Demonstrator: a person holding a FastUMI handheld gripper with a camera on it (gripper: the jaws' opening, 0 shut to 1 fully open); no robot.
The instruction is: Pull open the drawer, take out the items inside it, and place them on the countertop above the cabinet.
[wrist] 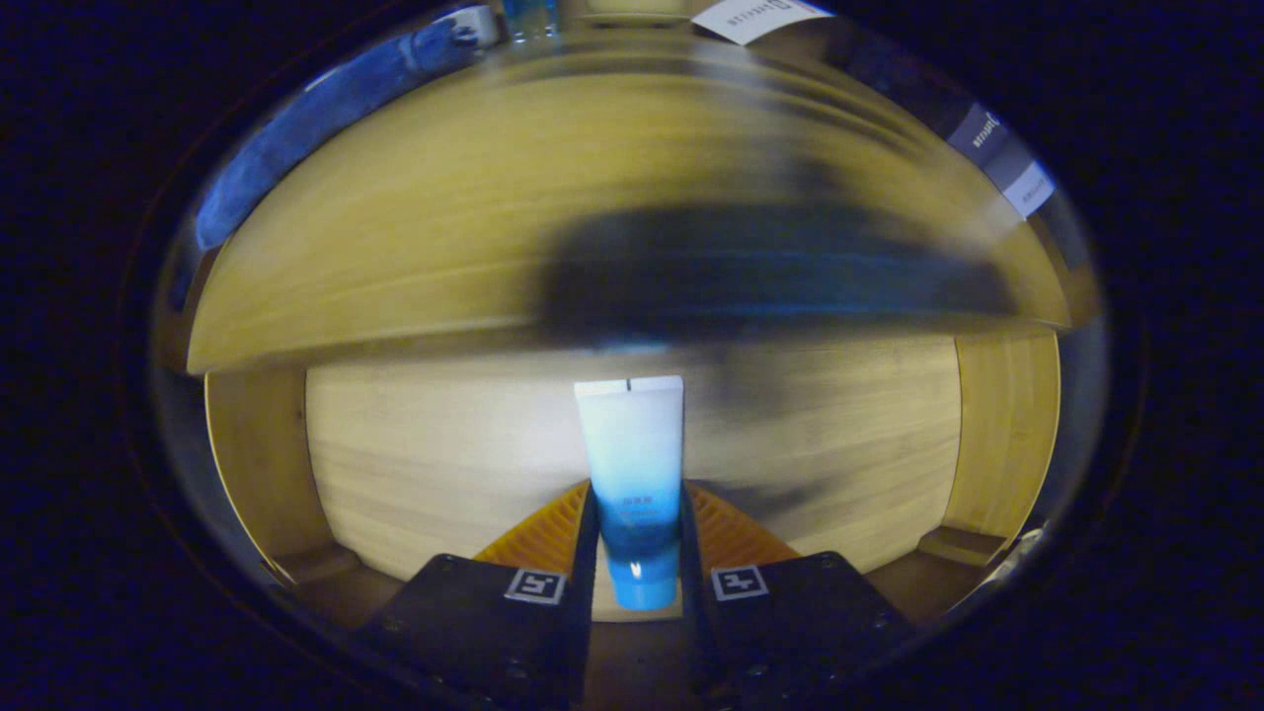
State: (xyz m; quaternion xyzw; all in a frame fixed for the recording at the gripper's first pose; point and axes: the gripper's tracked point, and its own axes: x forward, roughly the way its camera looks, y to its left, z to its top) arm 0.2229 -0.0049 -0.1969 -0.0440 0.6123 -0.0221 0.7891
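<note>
While the gripper clamps the blue-and-white tube near its cap above the open drawer, the slick tube may slip free.

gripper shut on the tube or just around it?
Shut on it. Both fingers press the sides of the blue-white tube, cap end nearest the gripper, over the open drawer. The background is motion-blurred.

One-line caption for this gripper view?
Gripper shut on a blue-and-white tube above the open wooden drawer, countertop blurred beyond.
</note>
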